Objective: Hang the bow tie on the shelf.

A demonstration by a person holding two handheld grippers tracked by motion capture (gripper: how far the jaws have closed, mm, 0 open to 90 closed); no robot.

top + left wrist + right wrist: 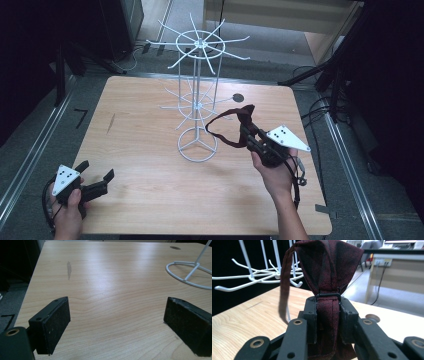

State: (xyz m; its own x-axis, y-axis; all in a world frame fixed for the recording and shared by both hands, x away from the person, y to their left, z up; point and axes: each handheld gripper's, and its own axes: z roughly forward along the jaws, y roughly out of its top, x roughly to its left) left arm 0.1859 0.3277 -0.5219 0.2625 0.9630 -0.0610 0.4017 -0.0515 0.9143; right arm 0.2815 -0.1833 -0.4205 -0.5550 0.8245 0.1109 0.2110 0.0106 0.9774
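Clamped between my right gripper (328,322) jaws, the bow tie (329,270) needs its strap loop opened toward the rack (199,87) arms at ten o'clock, while my left gripper (97,181) rests empty, jaws spread.

Matt dark-red cloth bow tie (332,270), white-coated wire rack (198,100), smooth wood-grain table (150,165)

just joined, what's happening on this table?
A person works two handheld grippers at a wooden table. The right gripper has its jaws shut on a dark red bow tie, held up beside a white wire display rack at mid-table; the tie's strap loops out toward the rack's lower hooks but is not hung on any. The left gripper, jaws open and empty, sits low at the near left edge.
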